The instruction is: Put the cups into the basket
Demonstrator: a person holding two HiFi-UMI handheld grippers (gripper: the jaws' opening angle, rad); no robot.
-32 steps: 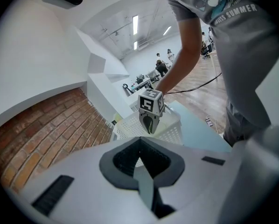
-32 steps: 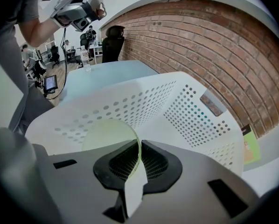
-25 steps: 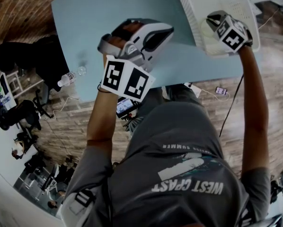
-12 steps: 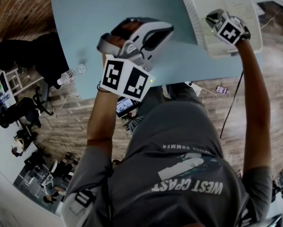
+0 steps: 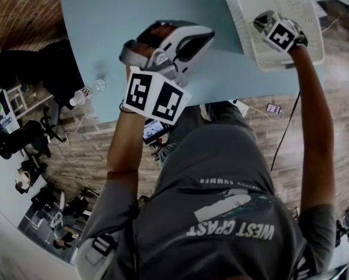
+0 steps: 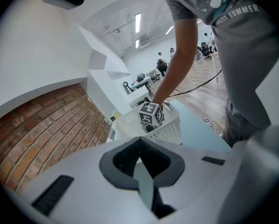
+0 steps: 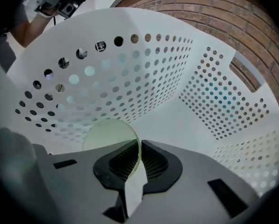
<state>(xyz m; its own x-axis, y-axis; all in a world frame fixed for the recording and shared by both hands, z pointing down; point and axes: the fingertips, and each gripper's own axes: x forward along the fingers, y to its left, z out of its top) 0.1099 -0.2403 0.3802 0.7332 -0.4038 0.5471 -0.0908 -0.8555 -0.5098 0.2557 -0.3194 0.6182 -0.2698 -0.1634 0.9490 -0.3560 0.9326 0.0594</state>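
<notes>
In the right gripper view, a pale green see-through cup (image 7: 107,134) is pinched by its rim, with my right gripper (image 7: 138,153) shut on it. Cup and gripper are down inside the white perforated basket (image 7: 144,64), close to its floor. From the head view the basket (image 5: 244,28) stands at the table's far right, and the right gripper (image 5: 267,25) reaches into its near end; the cup is hidden there. My left gripper (image 5: 192,39) hovers above the middle of the table, shut and holding nothing. The left gripper view looks past its shut jaws (image 6: 140,155) at the basket (image 6: 170,129).
The light blue table (image 5: 122,16) ends just in front of the person. On the wooden floor lie a water bottle (image 5: 84,93) at the left and a phone (image 5: 272,108) with a cable at the right. Dark bags and chairs stand further left.
My right gripper has shifted slightly farther over the basket with the cup. The left gripper has stayed where it was.
</notes>
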